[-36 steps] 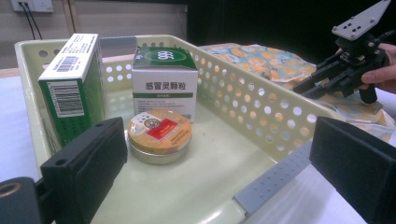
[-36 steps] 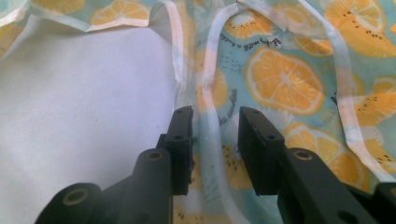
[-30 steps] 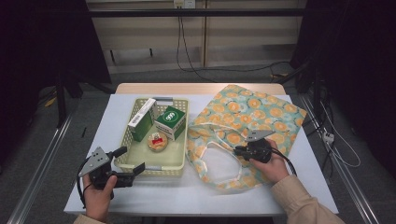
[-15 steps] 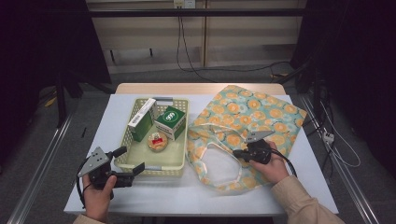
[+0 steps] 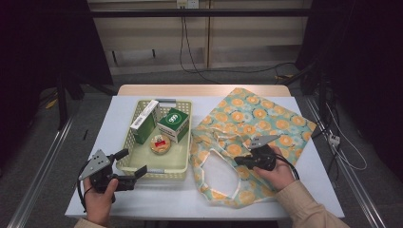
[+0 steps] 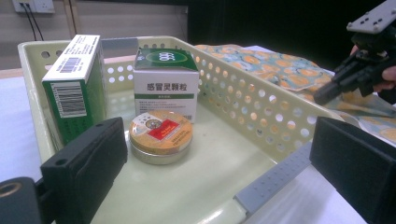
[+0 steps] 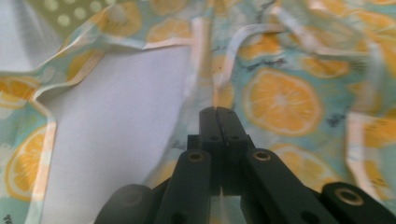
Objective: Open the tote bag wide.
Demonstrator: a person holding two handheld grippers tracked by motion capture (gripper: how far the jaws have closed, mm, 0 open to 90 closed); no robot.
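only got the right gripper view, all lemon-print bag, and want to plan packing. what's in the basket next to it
observer: three things in the basket: a tall green and white box, a green-topped box and a round tin.
operator: where's the left gripper
observer: the left gripper is at the basket's near left corner, jaws open.
operator: tin lying flat?
observer: yes, flat on the basket floor, lid up, in front of the green-topped box.

Pale basket on white table: 2 green boxes, round tin inside.
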